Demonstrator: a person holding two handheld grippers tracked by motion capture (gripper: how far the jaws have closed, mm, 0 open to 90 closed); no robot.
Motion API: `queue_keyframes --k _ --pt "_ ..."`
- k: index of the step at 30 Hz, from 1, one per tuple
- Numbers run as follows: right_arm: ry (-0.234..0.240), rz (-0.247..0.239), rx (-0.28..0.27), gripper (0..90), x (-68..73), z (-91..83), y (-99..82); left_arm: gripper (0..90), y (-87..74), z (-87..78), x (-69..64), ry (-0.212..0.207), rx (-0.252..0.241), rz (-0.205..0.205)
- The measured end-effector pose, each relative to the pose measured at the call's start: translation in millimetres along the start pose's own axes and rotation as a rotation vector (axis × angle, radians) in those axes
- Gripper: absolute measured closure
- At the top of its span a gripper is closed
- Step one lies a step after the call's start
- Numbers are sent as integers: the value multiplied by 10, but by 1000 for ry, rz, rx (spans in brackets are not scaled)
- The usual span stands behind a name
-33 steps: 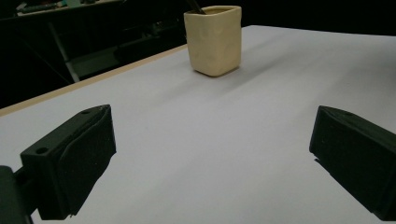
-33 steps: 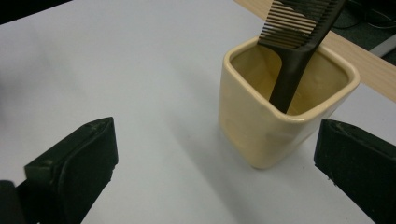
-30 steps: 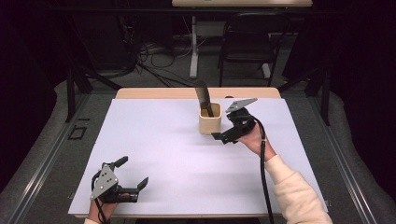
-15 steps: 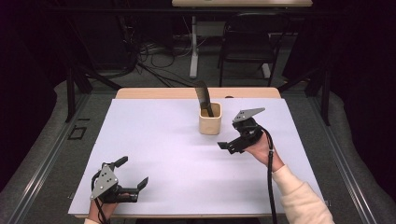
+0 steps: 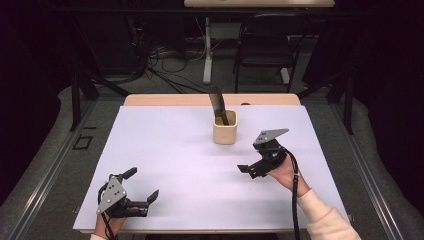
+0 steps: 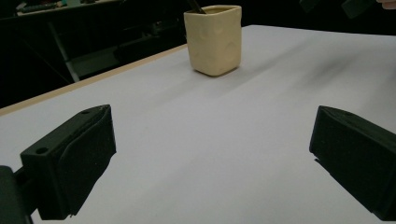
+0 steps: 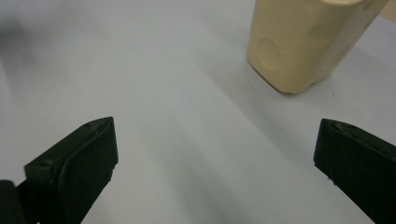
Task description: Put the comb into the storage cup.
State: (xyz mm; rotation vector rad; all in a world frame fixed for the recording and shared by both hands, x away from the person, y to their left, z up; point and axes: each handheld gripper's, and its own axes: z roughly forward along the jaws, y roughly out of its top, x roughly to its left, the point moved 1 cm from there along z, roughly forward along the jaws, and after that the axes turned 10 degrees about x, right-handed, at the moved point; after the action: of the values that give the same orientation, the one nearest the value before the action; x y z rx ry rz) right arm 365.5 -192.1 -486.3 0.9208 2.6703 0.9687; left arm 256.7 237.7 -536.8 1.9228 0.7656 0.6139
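Note:
A cream square cup (image 5: 224, 131) stands upright at the back middle of the white table (image 5: 175, 150). A dark flat utensil (image 5: 218, 102) leans out of it. My right gripper (image 5: 253, 161) hovers to the cup's near right, open and empty, apart from the cup. At the near left edge my left gripper (image 5: 142, 185) is open with nothing between its jaws. In the left gripper view the cup (image 6: 215, 39) stands far ahead of that open gripper (image 6: 212, 163). In the right gripper view the cup (image 7: 308, 42) is close, up and to the right of the open gripper (image 7: 215, 163).
A strip of bare wood (image 5: 165, 100) shows along the table's far edge. Beyond it stand a dark chair (image 5: 262, 50), a desk leg (image 5: 206, 52) and loose cables (image 5: 160, 55) on the floor. The right gripper's cable (image 5: 296, 195) trails along the forearm.
My right gripper has drawn back from beside the cup, toward the near right of the table. The left gripper and the cup have stayed put.

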Motion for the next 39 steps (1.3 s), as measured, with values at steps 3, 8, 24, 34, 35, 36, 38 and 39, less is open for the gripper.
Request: queue_keyframes --k 3,8,24,34,35,36,38,39 --pt "-1 0 7 0 33 -8 -57 3 0 0 1 1 0 -1" --pt "-7 -2 4 0 76 -19 -161 3 0 2 1 0 0 -1" --pt "-24 7 0 0 189 -58 -463 3 -2 11 2 0 1 -4" --pt "-44 20 -32 0 253 -97 -643 3 -5 17 -1 0 5 -6" --pt "-46 23 -33 0 261 -99 -667 3 -5 16 -1 -1 5 -6" --pt "-49 24 -36 0 271 -104 -686 3 -5 15 -1 0 4 -7" --pt "-55 26 -45 0 289 -111 -723 3 -6 16 0 -1 5 -6" --pt "-58 28 -45 0 298 -114 -739 3 -6 17 -1 -1 5 -6"
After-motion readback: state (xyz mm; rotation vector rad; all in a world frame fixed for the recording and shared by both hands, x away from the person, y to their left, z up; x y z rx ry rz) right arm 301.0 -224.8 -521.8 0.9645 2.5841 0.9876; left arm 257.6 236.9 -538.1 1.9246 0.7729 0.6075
